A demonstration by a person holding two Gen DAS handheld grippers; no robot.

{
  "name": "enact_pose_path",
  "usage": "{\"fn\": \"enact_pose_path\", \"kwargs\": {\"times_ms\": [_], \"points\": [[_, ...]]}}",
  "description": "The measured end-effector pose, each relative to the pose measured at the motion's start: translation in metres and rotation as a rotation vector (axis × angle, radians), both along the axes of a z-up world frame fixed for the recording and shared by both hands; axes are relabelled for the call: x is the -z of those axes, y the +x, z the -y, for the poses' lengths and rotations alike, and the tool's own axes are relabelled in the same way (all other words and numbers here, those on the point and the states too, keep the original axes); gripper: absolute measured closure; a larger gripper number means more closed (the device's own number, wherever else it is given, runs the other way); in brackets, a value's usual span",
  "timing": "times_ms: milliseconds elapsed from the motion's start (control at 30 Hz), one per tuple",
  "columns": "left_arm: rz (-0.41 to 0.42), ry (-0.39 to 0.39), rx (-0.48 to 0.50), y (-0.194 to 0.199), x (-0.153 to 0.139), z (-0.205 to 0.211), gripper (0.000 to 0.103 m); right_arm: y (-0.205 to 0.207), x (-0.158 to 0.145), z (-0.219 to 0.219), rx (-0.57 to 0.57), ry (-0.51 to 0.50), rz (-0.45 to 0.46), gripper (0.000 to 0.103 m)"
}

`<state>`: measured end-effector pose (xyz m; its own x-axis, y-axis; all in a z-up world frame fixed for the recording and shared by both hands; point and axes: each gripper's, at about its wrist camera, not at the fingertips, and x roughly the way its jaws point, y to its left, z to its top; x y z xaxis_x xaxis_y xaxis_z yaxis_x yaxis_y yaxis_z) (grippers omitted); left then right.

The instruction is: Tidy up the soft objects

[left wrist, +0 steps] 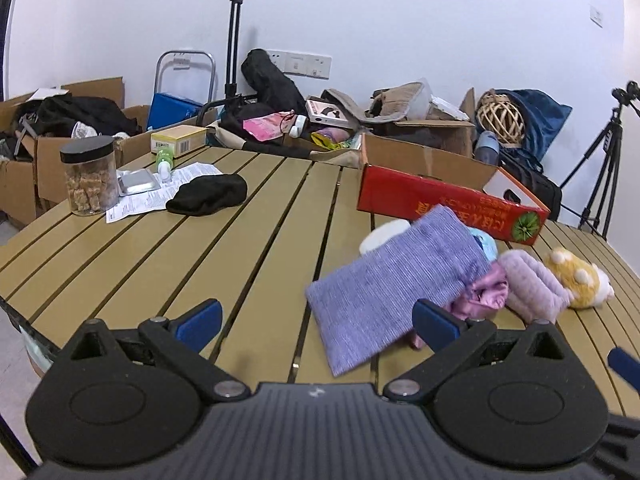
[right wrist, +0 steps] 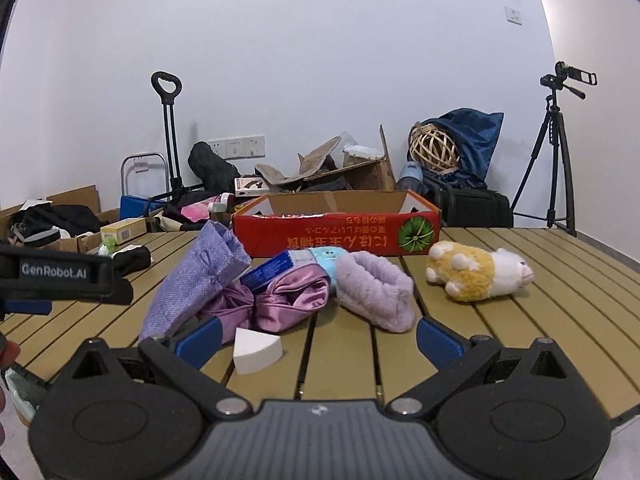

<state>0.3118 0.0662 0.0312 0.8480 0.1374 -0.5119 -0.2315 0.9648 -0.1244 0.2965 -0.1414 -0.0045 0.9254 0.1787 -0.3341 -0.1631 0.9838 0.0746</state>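
Nothing's picked yet: both your left gripper (left wrist: 316,322) and right gripper (right wrist: 318,338) hang wide apart and empty over the soft pile (right wrist: 280,292) just before the red box (right wrist: 336,232), so probably close on one item next.

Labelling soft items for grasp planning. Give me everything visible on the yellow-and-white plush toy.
The plush toy is a small stuffed animal, yellow-orange fuzzy body with white head, white paws and white spots. It lies on its side on the slatted tan table, head toward the right in the right wrist view, in front of the red box but apart from it. It looks soft and uncompressed. It sits right of the lilac fluffy slipper; the left wrist view suggests they nearly touch. Neither gripper's jaws hold it.
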Motion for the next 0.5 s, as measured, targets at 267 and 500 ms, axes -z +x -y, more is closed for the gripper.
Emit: {"fn": "enact_pose_path", "kwargs": {"times_ms": [267,500], "points": [[0.027,-0.008,0.009,0.017,-0.003,-0.005,0.0,0.026,0.016,-0.011,-0.047,0.019,-0.04,0.0],[0.013,0.008,-0.009,0.021,0.007,-0.01,0.0,0.043,0.027,-0.021,-0.069,0.034,-0.078,0.0]]}}
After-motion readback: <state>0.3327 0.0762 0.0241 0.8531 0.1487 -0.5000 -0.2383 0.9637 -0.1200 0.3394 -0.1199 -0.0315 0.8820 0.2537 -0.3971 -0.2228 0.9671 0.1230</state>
